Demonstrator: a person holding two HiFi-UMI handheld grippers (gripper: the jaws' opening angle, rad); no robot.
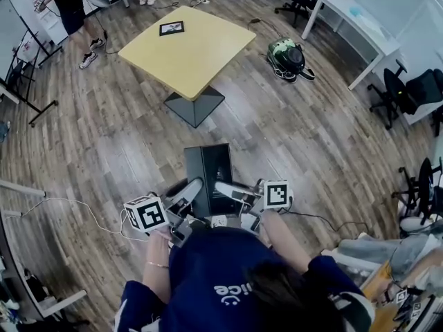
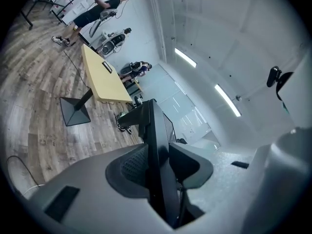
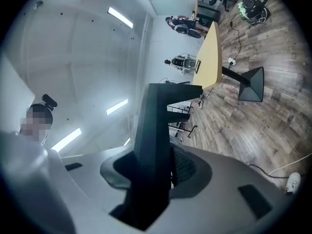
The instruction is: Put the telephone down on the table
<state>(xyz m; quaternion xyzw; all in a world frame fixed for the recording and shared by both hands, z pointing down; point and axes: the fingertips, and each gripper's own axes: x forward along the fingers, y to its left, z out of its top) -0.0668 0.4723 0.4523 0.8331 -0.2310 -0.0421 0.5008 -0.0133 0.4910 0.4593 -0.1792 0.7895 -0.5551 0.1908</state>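
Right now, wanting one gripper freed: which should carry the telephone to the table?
Left, by a little. The left gripper and right gripper both clamp the telephone, one on each side, but the yellow table stands ahead, slightly to the left.

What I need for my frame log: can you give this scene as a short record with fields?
Held thing: telephone, a dark flat slab, off the table
Left gripper: shut on the telephone's edge
Right gripper: shut on the telephone's other edge
Table: yellow, ahead across the wood floor
On table: small dark framed item
Task state: telephone not yet set down
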